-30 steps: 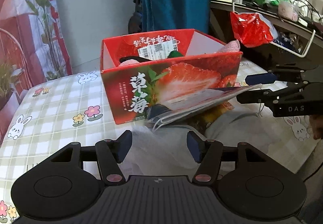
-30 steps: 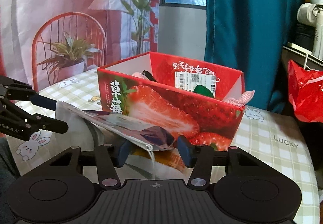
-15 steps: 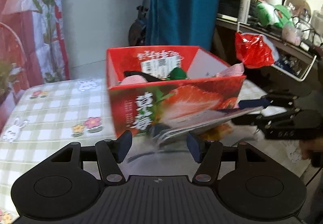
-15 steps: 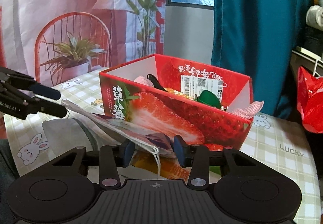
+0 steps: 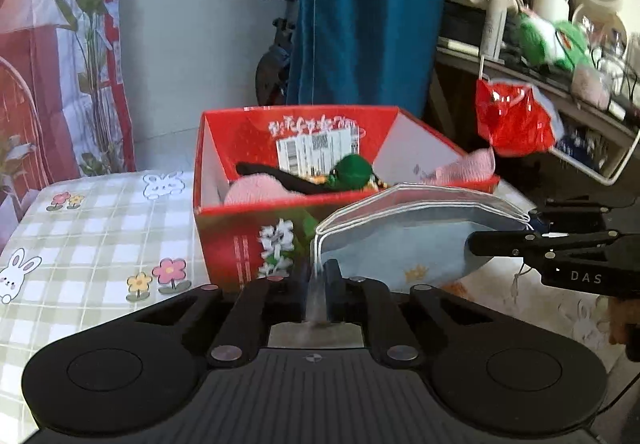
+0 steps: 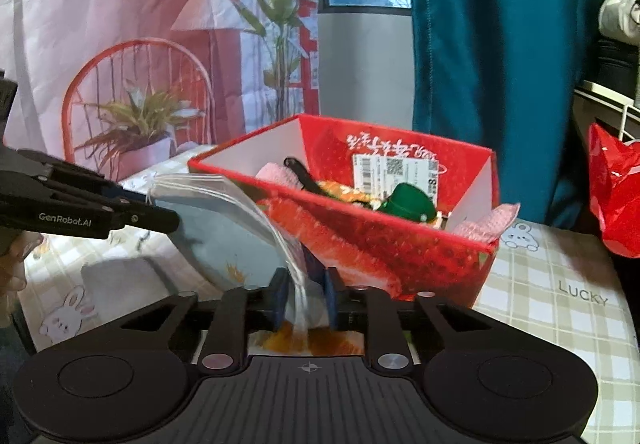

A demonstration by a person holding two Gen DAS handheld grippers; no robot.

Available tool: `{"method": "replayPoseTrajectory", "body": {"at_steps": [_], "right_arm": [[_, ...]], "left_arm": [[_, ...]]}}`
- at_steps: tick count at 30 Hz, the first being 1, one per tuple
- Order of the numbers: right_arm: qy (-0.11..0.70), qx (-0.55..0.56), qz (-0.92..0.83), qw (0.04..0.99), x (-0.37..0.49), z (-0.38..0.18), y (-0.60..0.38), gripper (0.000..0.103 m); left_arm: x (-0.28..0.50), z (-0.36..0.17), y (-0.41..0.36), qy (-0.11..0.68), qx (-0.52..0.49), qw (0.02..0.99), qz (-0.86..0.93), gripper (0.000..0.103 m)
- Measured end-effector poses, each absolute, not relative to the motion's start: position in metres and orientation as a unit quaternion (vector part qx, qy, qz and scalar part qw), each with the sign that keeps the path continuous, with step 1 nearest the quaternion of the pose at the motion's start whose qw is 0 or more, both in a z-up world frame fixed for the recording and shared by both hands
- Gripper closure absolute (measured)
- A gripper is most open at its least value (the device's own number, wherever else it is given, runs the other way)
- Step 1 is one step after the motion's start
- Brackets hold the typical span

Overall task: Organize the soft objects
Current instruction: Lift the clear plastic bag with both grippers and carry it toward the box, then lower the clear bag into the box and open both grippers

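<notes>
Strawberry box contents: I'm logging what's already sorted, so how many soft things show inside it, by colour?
Pink: 2, a pink plush and a pink cloth draped at the corner
Green: 1, a green plush
Black: 1, a black strip
Total: 4 visible in the strawberry box; more may lie hidden.

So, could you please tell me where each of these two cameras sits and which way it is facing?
Left wrist view: rides on the left claw, looking forward and downward over its closed fingers at the clear bag and the red strawberry box; the right claw enters from the right.
Right wrist view: rides on the right claw, facing the same box; the left claw enters from the left.
Shared: box, bag, checked tablecloth, teal curtain.
</notes>
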State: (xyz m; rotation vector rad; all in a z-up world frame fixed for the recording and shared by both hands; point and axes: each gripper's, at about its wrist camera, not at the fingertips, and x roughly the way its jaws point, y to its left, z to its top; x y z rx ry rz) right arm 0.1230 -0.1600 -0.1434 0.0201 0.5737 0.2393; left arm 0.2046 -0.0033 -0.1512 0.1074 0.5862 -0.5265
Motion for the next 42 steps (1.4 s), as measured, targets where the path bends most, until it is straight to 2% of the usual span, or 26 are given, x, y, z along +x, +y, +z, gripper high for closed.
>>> {"method": "replayPoseTrajectory", "body": {"at_steps": [8, 22, 42], "right_arm": [[0.239, 0.010, 0.117, 0.964, 0.130, -0.111, -0.170, 0.092], [0.139, -0.003, 0.110, 0.984, 0.156, -0.031, -0.190, 0.092], [0.166, 0.023, 0.084, 0.982, 0.201, -0.062, -0.201, 0.093]], "left_arm": [[0.204, -0.117, -0.004, 0.238, 0.048, 0.936, -0.257, 0.095], [0.225, -0.053, -0.021, 0.151, 0.029, 0.958, -0.242, 0.095], [0.270, -0.065, -0.050, 0.159, 0.029, 0.959, -0.234, 0.095]]}}
